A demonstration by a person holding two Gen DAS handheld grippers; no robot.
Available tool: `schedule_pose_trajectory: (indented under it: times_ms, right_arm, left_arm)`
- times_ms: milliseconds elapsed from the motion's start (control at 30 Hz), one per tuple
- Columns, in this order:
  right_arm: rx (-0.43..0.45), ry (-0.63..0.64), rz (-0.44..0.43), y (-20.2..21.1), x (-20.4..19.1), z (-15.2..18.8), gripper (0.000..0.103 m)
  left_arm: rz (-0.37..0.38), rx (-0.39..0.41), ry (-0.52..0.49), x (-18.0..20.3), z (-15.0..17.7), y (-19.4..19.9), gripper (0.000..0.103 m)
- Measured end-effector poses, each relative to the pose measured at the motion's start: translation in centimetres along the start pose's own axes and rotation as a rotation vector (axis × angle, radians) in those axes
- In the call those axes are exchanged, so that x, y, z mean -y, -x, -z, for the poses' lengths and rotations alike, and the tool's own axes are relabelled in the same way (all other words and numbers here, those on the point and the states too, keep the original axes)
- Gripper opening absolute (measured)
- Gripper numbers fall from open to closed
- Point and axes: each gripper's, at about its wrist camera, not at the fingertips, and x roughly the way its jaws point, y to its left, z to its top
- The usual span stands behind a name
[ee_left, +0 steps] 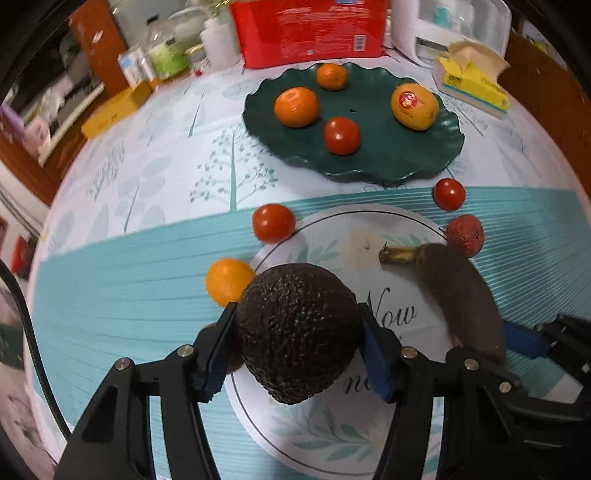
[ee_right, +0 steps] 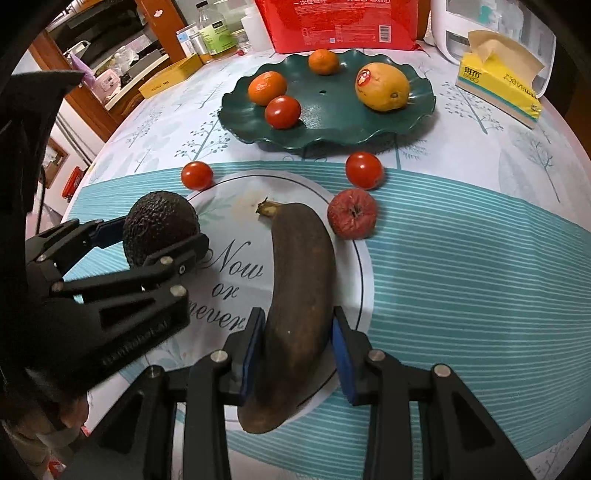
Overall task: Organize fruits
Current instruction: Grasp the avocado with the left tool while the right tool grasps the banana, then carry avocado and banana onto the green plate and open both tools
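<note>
Two lines of script can be read on the white round mat (ee_right: 236, 206): "Now or never" in the right wrist view, cut down to "Now" past the left claw's blue pad. A red round sticker sits on the yellow mango (ee_right: 382, 86), its print too small to read, and the yellow tissue box (ee_right: 498, 88) carries lettering I cannot make out (likewise the red package (ee_right: 340, 26) behind the plate).

The left claw (ee_left: 295, 332) is closed on the dark avocado (ee_left: 297, 332), both pads pressed to its sides. The right claw (ee_right: 297, 350) straddles the browned banana (ee_right: 295, 306); its left pad touches the peel, a sliver of gap shows at the right pad, so I cannot tell if it grips. The banana's stem points away from the claw, toward the green plate (ee_right: 332, 125) well beyond, which holds two oranges, a tomato and the mango.
</note>
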Motion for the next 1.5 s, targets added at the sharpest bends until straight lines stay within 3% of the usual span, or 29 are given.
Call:
schedule_pose_trajectory:
  times_ms: [200,467,733,933,1133,1267,1500]
  right_arm:
    - [0.015,0.001,-0.067,1.4,-0.2,0.2,0.035]
    - [0.081,-0.02,-0.153,6.2,-0.1,-2.2,0.035]
    - [0.281,0.033,-0.166,16.3,-0.3,-9.8,0.035]
    - [0.436,0.048,-0.12,22.2,0.4,-16.2,0.035]
    - [0.458,-0.013,-0.058,20.9,1.8,-20.4,0.035]
    - [0.394,-0.07,-0.039,16.4,2.9,-22.1,0.035]
    - [0.255,-0.13,-0.041,6.5,3.5,-21.8,0.035]
  left_arm:
    - [0.076,0.0,0.07,-1.0,0.2,2.5,0.06]
    - [0.133,0.101,0.104,-1.9,-3.1,9.1,0.06]
    - [0.144,0.252,0.065,-2.7,-10.4,18.2,0.06]
    - [0.129,0.337,0.024,-2.6,-15.9,21.2,0.06]
    - [0.108,0.332,0.007,-2.4,-20.3,18.1,0.06]
    - [0.098,0.268,0.023,-2.9,-22.5,12.2,0.06]
    - [0.118,0.139,0.066,-3.7,-24.3,2.0,0.06]
